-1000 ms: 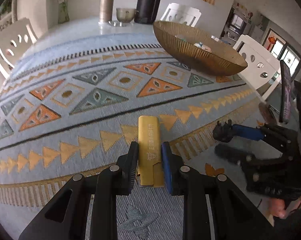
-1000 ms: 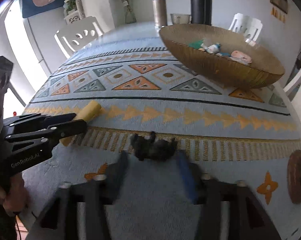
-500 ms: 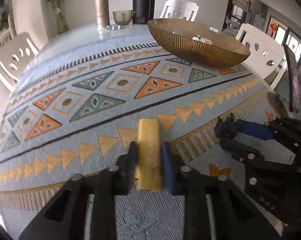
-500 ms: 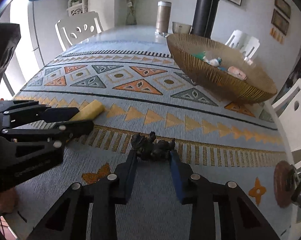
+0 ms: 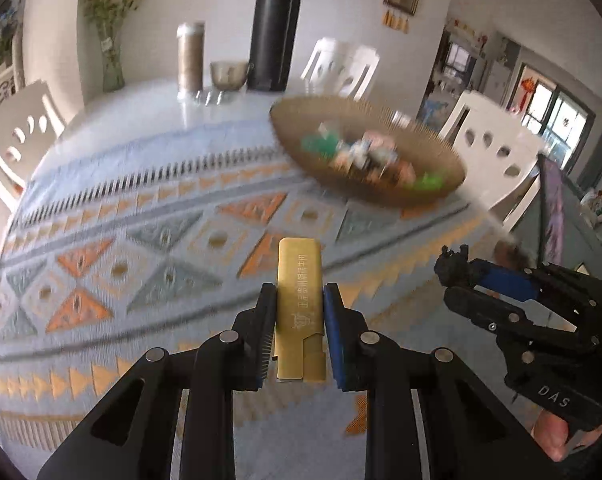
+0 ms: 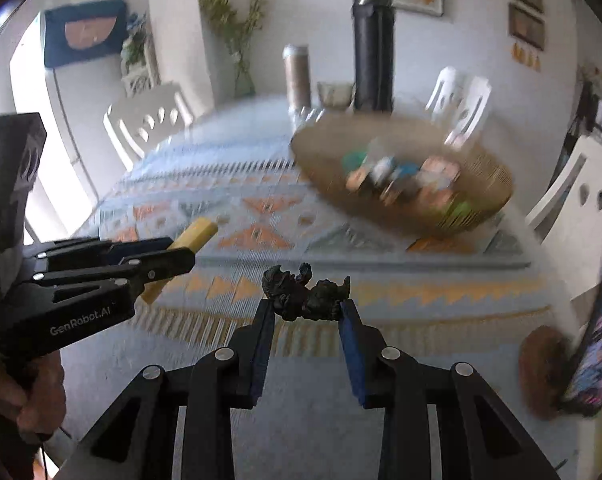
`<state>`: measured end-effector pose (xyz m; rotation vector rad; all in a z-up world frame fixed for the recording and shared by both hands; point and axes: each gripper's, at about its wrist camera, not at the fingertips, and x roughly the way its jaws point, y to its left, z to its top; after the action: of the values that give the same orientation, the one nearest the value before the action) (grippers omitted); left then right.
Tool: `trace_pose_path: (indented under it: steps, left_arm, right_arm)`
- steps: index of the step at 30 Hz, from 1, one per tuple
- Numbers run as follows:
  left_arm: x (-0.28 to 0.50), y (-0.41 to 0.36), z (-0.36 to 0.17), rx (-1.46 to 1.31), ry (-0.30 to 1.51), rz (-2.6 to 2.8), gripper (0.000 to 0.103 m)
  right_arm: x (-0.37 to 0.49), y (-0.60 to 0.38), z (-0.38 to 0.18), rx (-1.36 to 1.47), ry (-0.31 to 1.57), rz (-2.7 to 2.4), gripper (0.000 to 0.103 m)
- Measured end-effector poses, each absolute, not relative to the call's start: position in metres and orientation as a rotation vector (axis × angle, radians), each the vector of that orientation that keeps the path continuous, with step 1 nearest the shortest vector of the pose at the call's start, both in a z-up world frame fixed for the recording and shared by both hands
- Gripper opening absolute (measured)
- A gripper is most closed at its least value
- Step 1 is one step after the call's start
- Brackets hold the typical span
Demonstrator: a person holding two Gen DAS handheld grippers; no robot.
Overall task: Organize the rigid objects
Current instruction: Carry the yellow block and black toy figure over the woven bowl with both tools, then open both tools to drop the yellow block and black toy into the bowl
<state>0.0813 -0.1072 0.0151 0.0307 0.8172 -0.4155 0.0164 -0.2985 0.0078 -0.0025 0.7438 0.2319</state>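
A flat gold bar [image 5: 299, 276] with engraved writing sits between the fingers of my left gripper [image 5: 299, 294], which is shut on it and holds it above the patterned cloth. In the right wrist view the bar [image 6: 197, 232] sticks out past the left gripper [image 6: 181, 252] at the left. My right gripper [image 6: 307, 308] is shut on a small dark figurine [image 6: 305, 296], also clear of the cloth. The left wrist view shows the right gripper [image 5: 451, 282] with the figurine [image 5: 453, 262] at its tips. A wide woven bowl [image 5: 381, 192] with several small colourful items stands beyond both.
A tall black flask [image 5: 275, 28], a brown canister [image 5: 190, 58] and a small metal bowl [image 5: 228, 74] stand at the table's far end. White chairs [image 5: 341, 66] ring the table. A brown coaster [image 6: 541, 368] and an upright dark panel [image 6: 597, 320] sit at the right edge.
Both grippers have risen off the cloth with their objects. The right gripper's fingers came together on the dark figurine. The bowl's inside has come into view.
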Motion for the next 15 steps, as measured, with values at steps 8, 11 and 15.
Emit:
trace_pose_path:
  steps: [8, 11, 15]
  left_arm:
    - [0.113, -0.143, 0.089, 0.020, 0.638, -0.479, 0.021]
    - [0.133, -0.159, 0.099, 0.036, 0.600, -0.474, 0.021]
    - [0.163, -0.174, 0.087, 0.018, 0.635, -0.469, 0.021]
  right_arm:
    - [0.034, -0.344, 0.096, 0.086, 0.530, 0.111, 0.032]
    - [0.055, -0.361, 0.114, 0.141, 0.502, 0.041, 0.032]
    - [0.092, -0.382, 0.109, 0.224, 0.549, -0.033, 0.032]
